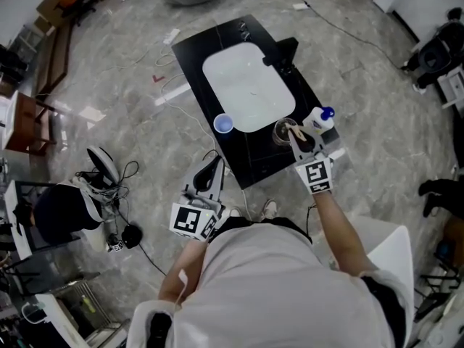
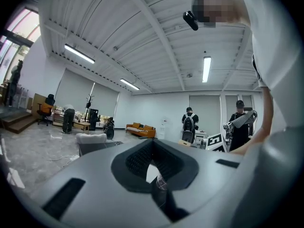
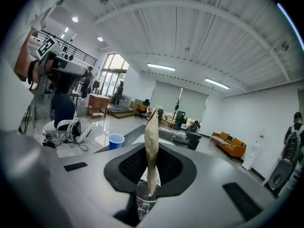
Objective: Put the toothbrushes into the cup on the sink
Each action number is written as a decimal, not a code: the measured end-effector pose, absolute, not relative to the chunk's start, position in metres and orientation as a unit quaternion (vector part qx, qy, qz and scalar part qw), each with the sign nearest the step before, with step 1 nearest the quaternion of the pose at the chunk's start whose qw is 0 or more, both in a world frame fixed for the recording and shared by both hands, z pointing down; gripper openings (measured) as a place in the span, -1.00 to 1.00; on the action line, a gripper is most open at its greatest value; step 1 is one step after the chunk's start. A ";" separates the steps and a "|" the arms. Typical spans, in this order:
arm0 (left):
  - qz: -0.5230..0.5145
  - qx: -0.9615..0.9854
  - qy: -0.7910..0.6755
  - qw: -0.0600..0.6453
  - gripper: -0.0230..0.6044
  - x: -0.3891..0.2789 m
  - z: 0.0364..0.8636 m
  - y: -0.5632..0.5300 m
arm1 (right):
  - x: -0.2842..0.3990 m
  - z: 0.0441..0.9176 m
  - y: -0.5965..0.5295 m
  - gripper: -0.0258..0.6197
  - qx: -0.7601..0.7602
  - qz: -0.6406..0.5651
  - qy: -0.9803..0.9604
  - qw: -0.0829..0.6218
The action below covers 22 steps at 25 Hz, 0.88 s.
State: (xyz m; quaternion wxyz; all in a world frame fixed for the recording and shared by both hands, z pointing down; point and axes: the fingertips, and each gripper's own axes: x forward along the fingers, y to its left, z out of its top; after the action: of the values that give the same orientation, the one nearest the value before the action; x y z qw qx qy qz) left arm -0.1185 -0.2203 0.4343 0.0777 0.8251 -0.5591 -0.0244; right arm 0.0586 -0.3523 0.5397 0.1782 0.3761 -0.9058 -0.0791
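The right hand-held gripper is clenched on a paper-wrapped toothbrush, which stands upright between its jaws. It is right at the clear cup on the black desk, beside the white sink. A blue cup stands at the basin's other near corner. The left hand-held gripper hangs off the desk's near edge, jaws drawn together on nothing.

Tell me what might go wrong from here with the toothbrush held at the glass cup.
1. The right tongs pinch the tan toothbrush with most of it sticking out past them, so it may swing and miss the glass cup on release.
2. The white bottle stands close beside the cup, near the counter edge; a nudge from the tongs could topple either.
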 end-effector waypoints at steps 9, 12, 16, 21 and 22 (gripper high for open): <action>-0.020 0.812 -0.577 0.081 -0.92 -0.121 0.438 -0.215 | 0.055 0.563 -0.351 -0.74 0.358 -0.093 -0.906 0.204; -0.021 0.810 -0.579 0.085 -0.92 -0.118 0.440 -0.214 | 0.056 0.570 -0.352 -0.74 0.356 -0.104 -0.903 0.217; -0.021 0.811 -0.578 0.086 -0.92 -0.113 0.441 -0.215 | 0.054 0.580 -0.354 -0.73 0.345 -0.106 -0.904 0.232; -0.022 0.812 -0.577 0.085 -0.92 -0.110 0.441 -0.216 | 0.053 0.597 -0.350 -0.53 0.326 -0.088 -0.907 0.252; -0.022 0.812 -0.577 0.085 -0.92 -0.111 0.440 -0.216 | 0.053 0.600 -0.348 -0.48 0.324 -0.084 -0.907 0.255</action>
State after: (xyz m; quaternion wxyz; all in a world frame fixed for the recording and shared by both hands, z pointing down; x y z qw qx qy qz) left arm -0.1106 -0.2160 0.4405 0.0847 0.8119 -0.5771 -0.0224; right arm 0.0529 -0.3480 0.5999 0.2547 0.3241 -0.9072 -0.0844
